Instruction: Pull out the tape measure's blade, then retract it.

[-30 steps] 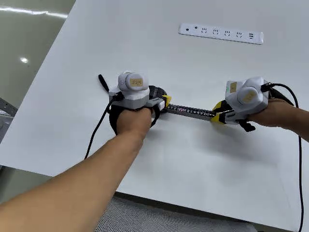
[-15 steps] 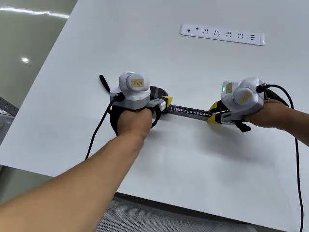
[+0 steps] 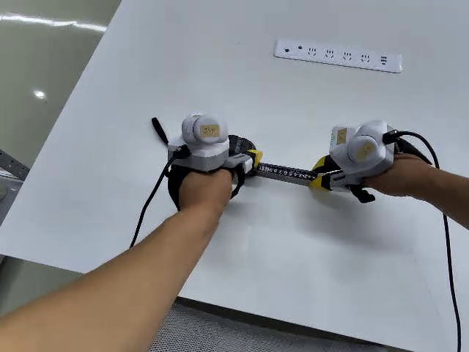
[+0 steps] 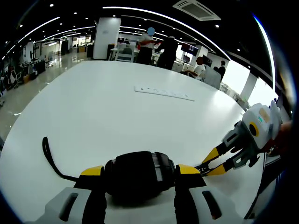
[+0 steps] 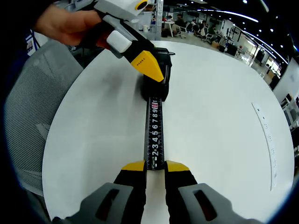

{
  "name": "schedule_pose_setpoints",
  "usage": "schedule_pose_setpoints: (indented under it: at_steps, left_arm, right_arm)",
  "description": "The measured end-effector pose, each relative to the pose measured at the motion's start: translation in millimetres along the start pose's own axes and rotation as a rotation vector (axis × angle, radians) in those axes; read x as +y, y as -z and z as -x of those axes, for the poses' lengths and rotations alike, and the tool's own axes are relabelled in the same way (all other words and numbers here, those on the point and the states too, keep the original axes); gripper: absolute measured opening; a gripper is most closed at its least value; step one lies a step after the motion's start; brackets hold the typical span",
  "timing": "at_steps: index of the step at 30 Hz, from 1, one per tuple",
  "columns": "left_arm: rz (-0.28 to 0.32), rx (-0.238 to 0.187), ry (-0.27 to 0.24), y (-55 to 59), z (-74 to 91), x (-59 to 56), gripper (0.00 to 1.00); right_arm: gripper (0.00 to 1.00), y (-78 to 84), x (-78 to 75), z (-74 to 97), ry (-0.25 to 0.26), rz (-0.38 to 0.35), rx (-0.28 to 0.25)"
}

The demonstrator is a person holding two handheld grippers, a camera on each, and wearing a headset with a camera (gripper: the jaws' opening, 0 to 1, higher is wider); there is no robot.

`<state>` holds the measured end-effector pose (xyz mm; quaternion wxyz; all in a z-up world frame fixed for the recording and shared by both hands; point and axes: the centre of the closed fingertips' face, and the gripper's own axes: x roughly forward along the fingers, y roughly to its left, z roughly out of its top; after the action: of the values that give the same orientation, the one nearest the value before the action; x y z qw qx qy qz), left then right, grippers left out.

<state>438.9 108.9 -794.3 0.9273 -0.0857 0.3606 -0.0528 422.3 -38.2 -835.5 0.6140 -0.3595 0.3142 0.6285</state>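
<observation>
The black tape measure case (image 3: pixel 239 146) lies on the white table (image 3: pixel 278 249), and my left gripper (image 3: pixel 247 158) is shut on it. In the left gripper view the case (image 4: pixel 140 175) sits between the yellow-tipped jaws of the left gripper (image 4: pixel 140 170). A short length of marked blade (image 3: pixel 284 173) runs out to the right. My right gripper (image 3: pixel 316 180) is shut on the blade's end. In the right gripper view the blade (image 5: pixel 154 133) stretches from the right gripper (image 5: pixel 154 166) to the case (image 5: pixel 158 79).
A white power strip (image 3: pixel 338 56) lies at the table's far side. The case's black strap (image 3: pixel 157 127) trails to the left. Cables hang from both grippers. The table's near edge (image 3: pixel 242 308) is close to the person. A mesh chair (image 5: pixel 32 93) stands beside the table.
My right gripper has moved left toward the case, and the exposed blade has become shorter. The left gripper holds the case in the same place.
</observation>
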Motion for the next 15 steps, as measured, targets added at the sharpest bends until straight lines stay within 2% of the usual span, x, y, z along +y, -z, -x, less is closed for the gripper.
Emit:
schedule_pose_setpoints:
  at_steps: [15]
  left_arm:
    - [-0.004, -0.001, 0.003, -0.2, -1.2, 0.8, 0.55]
  right_arm:
    - [0.11, -13.2, -2.1, -7.8, 0.002, 0.01, -0.014]
